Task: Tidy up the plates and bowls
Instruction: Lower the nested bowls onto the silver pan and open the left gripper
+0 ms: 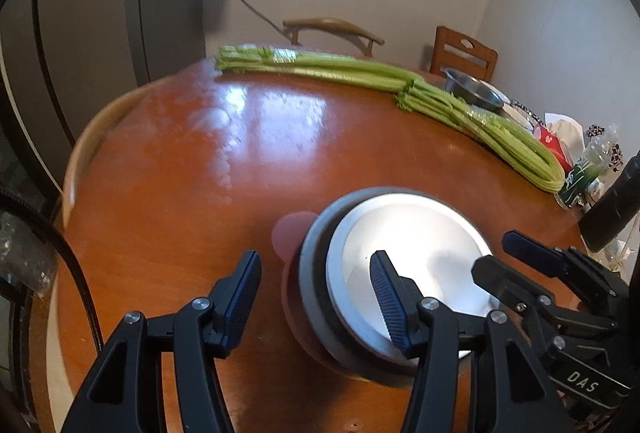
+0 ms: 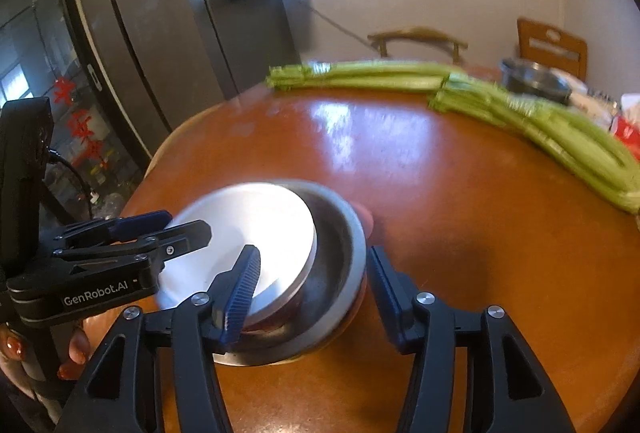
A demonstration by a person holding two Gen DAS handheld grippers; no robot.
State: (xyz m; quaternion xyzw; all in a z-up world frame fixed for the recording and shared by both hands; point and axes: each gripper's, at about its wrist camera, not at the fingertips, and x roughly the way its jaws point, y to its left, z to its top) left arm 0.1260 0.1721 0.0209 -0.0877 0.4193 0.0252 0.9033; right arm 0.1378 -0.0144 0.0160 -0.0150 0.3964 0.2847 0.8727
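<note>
Both grippers' jaws point(image 1: 316, 297) point(image 2: 316, 289) partly hide stacked bowls point(image 1: 408, 233).

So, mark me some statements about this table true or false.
1. A white dish sits inside the metal bowl. True.
2. The green stalks lie across a chair seat. False: they lie on the wooden table.
3. A second metal bowl stands at the far side, beside the stalks. True.
4. The near metal bowl rests on a blue plate. False: the plate under it is pink.
</note>
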